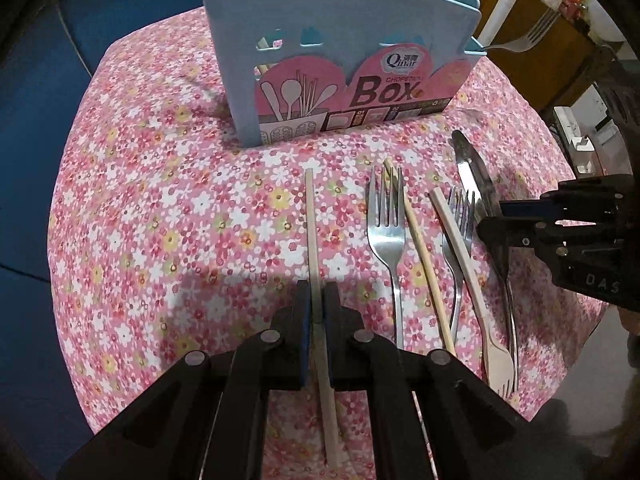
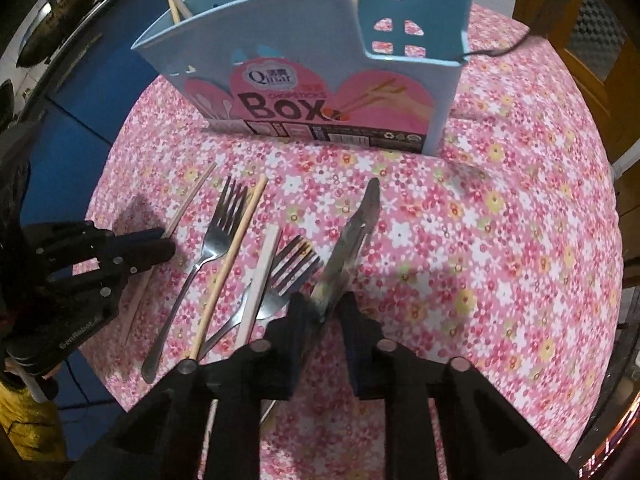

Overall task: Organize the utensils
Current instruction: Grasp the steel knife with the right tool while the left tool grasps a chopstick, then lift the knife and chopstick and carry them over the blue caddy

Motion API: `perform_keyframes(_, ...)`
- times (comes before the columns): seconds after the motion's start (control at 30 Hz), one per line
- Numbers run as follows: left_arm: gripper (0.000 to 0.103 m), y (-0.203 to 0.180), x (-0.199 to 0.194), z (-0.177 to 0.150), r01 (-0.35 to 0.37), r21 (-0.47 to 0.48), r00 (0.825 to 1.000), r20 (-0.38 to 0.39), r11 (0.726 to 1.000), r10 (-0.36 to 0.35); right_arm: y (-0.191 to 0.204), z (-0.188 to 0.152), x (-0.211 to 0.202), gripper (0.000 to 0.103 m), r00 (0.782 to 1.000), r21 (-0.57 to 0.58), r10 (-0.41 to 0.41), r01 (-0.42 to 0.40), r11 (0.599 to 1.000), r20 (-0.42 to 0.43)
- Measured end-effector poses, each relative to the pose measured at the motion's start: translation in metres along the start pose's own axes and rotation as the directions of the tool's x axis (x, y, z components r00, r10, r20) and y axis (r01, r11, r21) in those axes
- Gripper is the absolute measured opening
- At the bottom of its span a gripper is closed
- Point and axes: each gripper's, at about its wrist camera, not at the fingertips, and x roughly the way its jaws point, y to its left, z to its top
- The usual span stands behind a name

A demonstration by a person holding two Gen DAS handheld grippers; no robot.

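Observation:
A blue utensil box [image 1: 340, 60] stands at the back of the flowered table, with chopsticks and a pale spoon in it; it also shows in the right wrist view [image 2: 320, 60]. My left gripper [image 1: 316, 296] is shut on a wooden chopstick [image 1: 312, 220] lying on the cloth. My right gripper [image 2: 324, 308] has its jaws around a steel knife [image 2: 356, 228], a small gap showing; it also appears in the left wrist view [image 1: 496, 232]. A steel fork [image 1: 386, 232], a second chopstick [image 1: 416, 248], a pale plastic fork [image 1: 464, 264] and another steel fork [image 1: 460, 216] lie between.
The table is covered by a pink flowered cloth [image 1: 180, 220] and drops off at the left to a blue surface [image 1: 36, 120]. A fork [image 1: 524, 38] sticks out at the box's right side. Wooden furniture [image 2: 580, 32] stands at the right.

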Motion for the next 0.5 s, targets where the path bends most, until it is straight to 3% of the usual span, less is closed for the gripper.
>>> perform_keyframes(0.17,0.005,-0.004,0.003,0.011,0.022,-0.02,1.0,0.013,1.0,-0.022,-0.008,-0.002,-0.001,0.011,0.998,0.033,0.036,-0.038,0.999,0.046)
perform_keyframes(0.3,0.003,0.004,0.0,0.001,0.043,-0.039,0.997,0.07,0.998,-0.041,-0.016,-0.013,-0.007,0.008,0.992,0.061,0.073,-0.08,0.995,0.106)
perform_keyframes(0.5,0.003,0.01,-0.008,-0.018,0.144,-0.099,0.978,0.166,0.985,-0.126,-0.013,-0.03,-0.024,0.007,0.97,0.048,0.073,-0.086,0.995,0.231)
